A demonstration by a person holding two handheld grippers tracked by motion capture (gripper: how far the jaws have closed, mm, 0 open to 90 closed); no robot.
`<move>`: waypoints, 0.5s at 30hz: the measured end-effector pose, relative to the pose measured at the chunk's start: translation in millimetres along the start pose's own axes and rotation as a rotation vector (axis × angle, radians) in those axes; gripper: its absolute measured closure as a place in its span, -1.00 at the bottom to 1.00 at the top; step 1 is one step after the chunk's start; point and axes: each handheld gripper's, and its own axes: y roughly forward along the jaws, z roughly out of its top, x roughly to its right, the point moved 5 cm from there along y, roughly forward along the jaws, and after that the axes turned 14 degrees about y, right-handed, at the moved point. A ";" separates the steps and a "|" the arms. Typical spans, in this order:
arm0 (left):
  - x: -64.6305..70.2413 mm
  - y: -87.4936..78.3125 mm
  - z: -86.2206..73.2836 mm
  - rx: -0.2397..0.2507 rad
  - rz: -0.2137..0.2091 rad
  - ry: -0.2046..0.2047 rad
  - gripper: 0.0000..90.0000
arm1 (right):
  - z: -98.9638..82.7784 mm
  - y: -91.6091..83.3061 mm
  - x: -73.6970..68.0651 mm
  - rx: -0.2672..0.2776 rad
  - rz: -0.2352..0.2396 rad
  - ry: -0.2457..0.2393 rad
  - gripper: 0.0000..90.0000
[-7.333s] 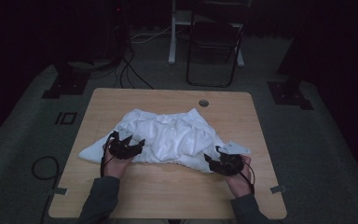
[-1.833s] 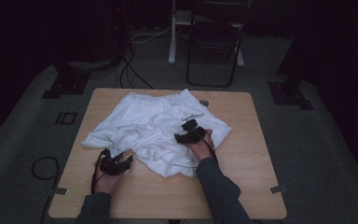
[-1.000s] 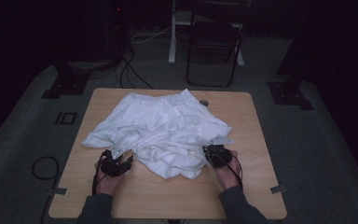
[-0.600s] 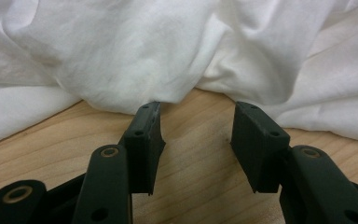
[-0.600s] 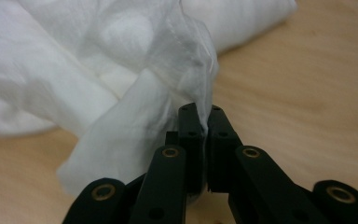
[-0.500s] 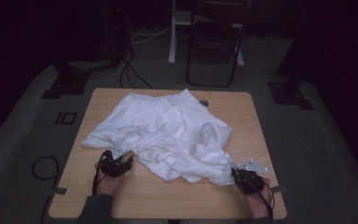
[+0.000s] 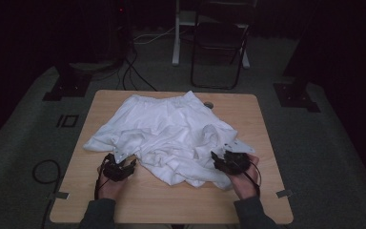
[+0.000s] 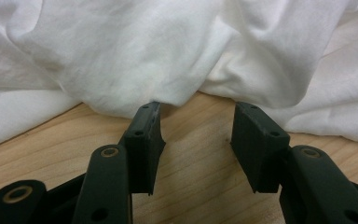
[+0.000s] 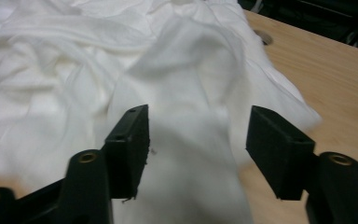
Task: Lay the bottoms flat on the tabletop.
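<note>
A dim room with a dark carpet surrounds a light wooden table; a folding chair and cables sit in the gloom at the top of the high view.

Half a second earlier the right gripper was out at the lower right of the table, clear of the cloth; it has now come back in and up to the cloth's right edge. The left gripper has stayed where it was at the lower left. The white cloth has kept much the same crumpled outline, spread across the middle of the table with its elastic hem toward the top.

In its own view the left gripper has its jaws spread apart over bare wood, the tips just at the cloth's near fold, gripping nothing. The right gripper in its view also has its jaws wide apart, with cloth lying between and beneath them; whether the tips touch the fabric cannot be told. That view is blurred, so the cloth's folds are soft.

The high view is dark, and both grippers there read as black shapes whose jaws are hard to separate. The person's sleeves are cut off by the bottom edge.

The left hand and right hand come in from the bottom, forearms angled slightly inward, each held low over the table behind its gripper.
</note>
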 end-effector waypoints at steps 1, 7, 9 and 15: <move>0.0 0.0 0.0 0.000 0.000 0.000 0.17 | 3.3 8.0 -2.1 -0.007 -0.001 0.001 -0.23; 0.3 -0.1 -0.1 0.001 -0.005 -0.003 0.17 | 12.7 72.6 -3.4 -0.125 -0.071 0.030 -0.35; 0.3 0.0 -0.1 0.003 -0.006 -0.003 0.17 | 7.5 84.9 0.5 -0.165 -0.082 0.023 -0.11; 0.0 -0.1 -0.2 0.002 -0.008 -0.003 0.17 | -9.8 76.8 20.0 -0.167 -0.168 0.033 0.72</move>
